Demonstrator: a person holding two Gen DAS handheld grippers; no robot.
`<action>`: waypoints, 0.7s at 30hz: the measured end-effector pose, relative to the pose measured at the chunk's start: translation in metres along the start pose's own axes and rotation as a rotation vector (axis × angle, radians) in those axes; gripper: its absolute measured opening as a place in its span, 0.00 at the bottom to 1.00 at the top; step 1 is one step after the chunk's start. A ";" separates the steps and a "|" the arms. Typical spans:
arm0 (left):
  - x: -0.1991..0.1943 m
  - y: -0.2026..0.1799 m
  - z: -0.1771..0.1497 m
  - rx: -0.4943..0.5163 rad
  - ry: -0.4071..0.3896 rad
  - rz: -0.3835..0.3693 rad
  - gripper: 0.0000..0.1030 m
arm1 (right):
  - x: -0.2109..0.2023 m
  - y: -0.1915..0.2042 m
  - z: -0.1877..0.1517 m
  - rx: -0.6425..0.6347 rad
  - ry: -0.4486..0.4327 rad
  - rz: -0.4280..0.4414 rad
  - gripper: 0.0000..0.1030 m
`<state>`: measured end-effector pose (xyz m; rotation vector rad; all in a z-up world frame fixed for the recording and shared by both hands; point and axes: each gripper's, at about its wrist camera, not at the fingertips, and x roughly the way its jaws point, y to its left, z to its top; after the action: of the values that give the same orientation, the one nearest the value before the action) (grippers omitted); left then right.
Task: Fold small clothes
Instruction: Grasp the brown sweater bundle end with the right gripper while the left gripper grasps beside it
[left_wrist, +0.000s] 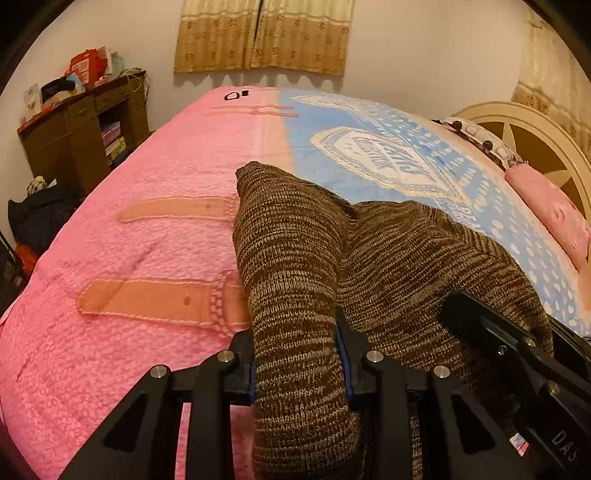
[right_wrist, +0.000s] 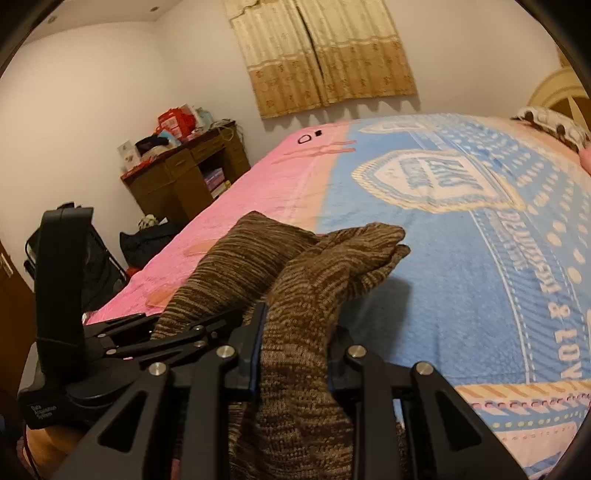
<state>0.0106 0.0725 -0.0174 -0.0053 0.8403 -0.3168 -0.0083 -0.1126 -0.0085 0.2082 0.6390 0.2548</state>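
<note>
A brown marled knit garment (left_wrist: 295, 258) lies mid-frame on a pink and blue printed bedspread (left_wrist: 147, 192). The left gripper (left_wrist: 300, 373) clamps one bunched fold of it; the right gripper (right_wrist: 295, 369) clamps another. A dark wooden desk (right_wrist: 184, 173) stands upper left.

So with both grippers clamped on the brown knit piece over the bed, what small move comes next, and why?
Probably carry both ends forward and lower them. The left gripper and right gripper each pinch the brown knit garment, whose far end already rests on the bedspread, bunched rather than flat.
</note>
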 end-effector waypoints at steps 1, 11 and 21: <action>-0.001 0.005 0.000 -0.006 -0.001 0.006 0.32 | 0.003 0.005 0.001 -0.011 0.003 0.002 0.27; -0.006 0.039 0.000 -0.066 -0.012 0.022 0.32 | 0.018 0.036 0.005 -0.068 0.008 0.041 0.26; -0.006 0.080 0.015 -0.134 -0.034 0.051 0.32 | 0.045 0.060 0.018 -0.136 0.008 0.094 0.26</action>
<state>0.0391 0.1486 -0.0133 -0.1134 0.8249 -0.2114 0.0272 -0.0439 -0.0036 0.1064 0.6181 0.3886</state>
